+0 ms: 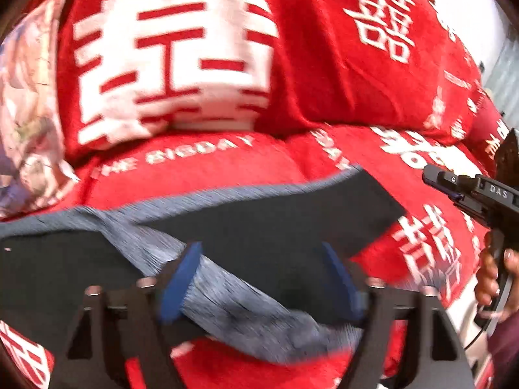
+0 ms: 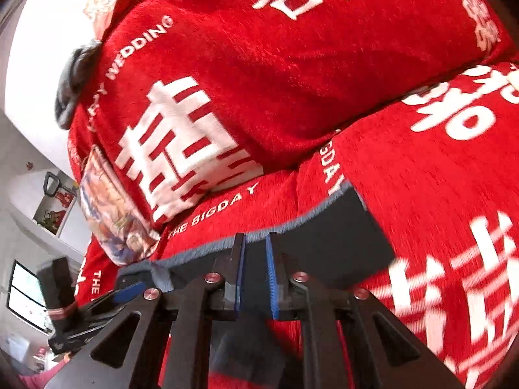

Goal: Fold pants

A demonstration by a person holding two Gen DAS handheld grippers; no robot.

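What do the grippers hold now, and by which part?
Left gripper: open; the pants' grey band lies between its jaws, unclamped. Right gripper: shut; whether on cloth cannot be told.

The fuzzy red bedspread with white lettering (image 2: 275,201) carries "THE BIGDAY" and "WEDDING" beside large white double-happiness characters. The black handheld right gripper (image 1: 436,178) bears a small "DAS" label.

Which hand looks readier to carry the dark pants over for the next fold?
Probably right: the right gripper is pinched shut on the pants. The left gripper merely straddles a bunched fold.
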